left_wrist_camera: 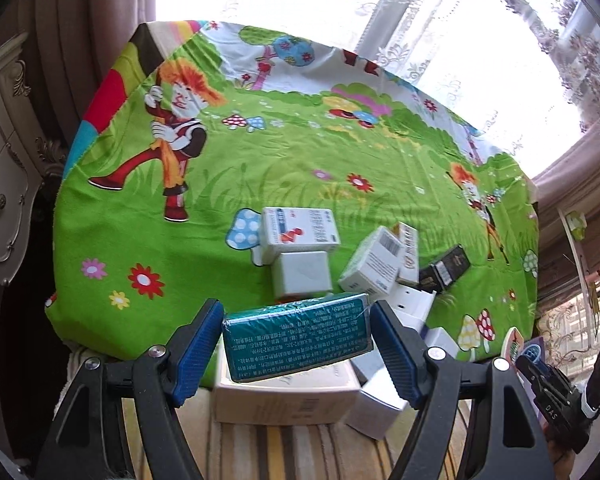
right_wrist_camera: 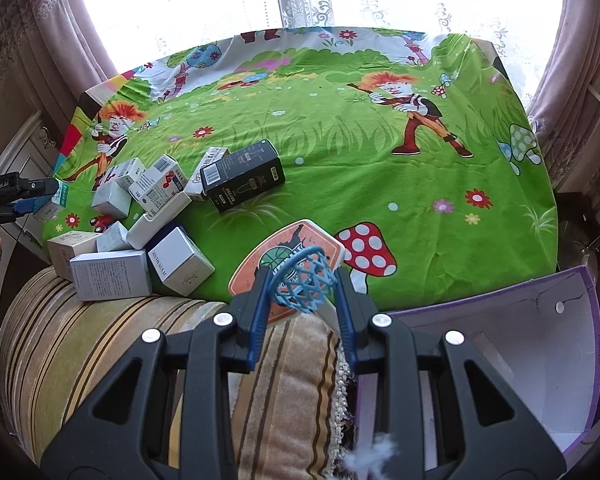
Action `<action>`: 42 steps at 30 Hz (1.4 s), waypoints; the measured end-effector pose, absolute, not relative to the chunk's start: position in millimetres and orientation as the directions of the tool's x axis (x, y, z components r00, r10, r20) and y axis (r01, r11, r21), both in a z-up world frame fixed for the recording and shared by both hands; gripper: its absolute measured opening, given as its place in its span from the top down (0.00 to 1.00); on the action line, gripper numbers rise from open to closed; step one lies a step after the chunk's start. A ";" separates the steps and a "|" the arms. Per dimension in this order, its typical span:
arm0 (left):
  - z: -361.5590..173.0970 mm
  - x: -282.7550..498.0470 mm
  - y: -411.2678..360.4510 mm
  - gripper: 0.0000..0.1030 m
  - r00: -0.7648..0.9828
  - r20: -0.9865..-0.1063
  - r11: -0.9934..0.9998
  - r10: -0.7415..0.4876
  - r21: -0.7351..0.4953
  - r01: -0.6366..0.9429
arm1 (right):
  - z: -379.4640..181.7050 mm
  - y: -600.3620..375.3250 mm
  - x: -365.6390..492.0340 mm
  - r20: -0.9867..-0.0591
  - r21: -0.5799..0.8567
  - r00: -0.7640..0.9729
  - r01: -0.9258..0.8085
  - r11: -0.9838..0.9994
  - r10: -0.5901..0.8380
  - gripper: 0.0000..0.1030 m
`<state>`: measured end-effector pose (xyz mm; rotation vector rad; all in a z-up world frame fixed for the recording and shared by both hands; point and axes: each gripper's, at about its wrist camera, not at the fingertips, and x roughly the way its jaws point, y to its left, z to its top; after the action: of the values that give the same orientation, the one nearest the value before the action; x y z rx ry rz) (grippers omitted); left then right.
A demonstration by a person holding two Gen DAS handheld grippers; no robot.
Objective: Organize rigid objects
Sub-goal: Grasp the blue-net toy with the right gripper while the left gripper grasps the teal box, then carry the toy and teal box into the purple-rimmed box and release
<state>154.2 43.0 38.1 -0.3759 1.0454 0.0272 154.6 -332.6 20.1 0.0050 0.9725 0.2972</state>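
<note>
My left gripper point(left_wrist_camera: 298, 336) is shut on a teal box point(left_wrist_camera: 298, 338) wrapped in plastic, held above a pile of white boxes point(left_wrist_camera: 296, 276) at the near edge of the green cartoon tablecloth point(left_wrist_camera: 260, 160). My right gripper point(right_wrist_camera: 304, 284) is shut on a toy basketball hoop point(right_wrist_camera: 304, 280) with a blue net and an orange backboard point(right_wrist_camera: 252, 272), held over the cloth's near edge. The pile also shows at the left in the right wrist view point(right_wrist_camera: 140, 216), with a black box point(right_wrist_camera: 242, 178) beside it. The left gripper point(right_wrist_camera: 24, 200) appears there at the far left.
An open purple-rimmed cardboard box point(right_wrist_camera: 500, 344) sits at the lower right in the right wrist view. A striped cushion point(right_wrist_camera: 112, 332) lies in front of the table. A white carved cabinet point(left_wrist_camera: 4, 160) stands left. Curtains and a bright window are behind.
</note>
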 end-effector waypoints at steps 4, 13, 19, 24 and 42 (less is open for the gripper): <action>46.3 143.8 8.3 0.27 0.514 -0.828 0.934 -0.224 -0.333 -0.129 | 25.6 -350.9 141.6 -0.808 0.136 0.539 -0.218 0.966 0.235 0.66; 51.7 123.5 -87.1 0.27 0.464 -0.793 0.907 -0.395 -0.417 0.059 | 35.9 -413.4 104.4 -0.802 0.128 0.573 -0.107 0.986 0.167 0.66; 49.5 110.3 -154.7 0.27 0.391 -0.785 0.876 -0.481 -0.449 0.176 | 41.0 -451.0 80.9 -0.798 0.106 0.593 -0.032 0.994 0.105 0.66; 46.1 98.7 -203.7 0.27 0.325 -0.778 0.842 -0.537 -0.472 0.261 | 41.5 -481.2 65.9 -0.798 0.099 0.599 0.035 0.994 0.058 0.66; 48.1 79.9 -265.3 0.19 0.257 -0.720 0.751 -0.645 -0.533 0.390 | 52.1 -528.4 49.6 -0.768 0.120 0.640 0.174 0.977 -0.020 0.22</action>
<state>79.9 -265.3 48.1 -0.2685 1.1050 -0.7134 49.6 -528.4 52.1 0.1903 0.8711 -0.1114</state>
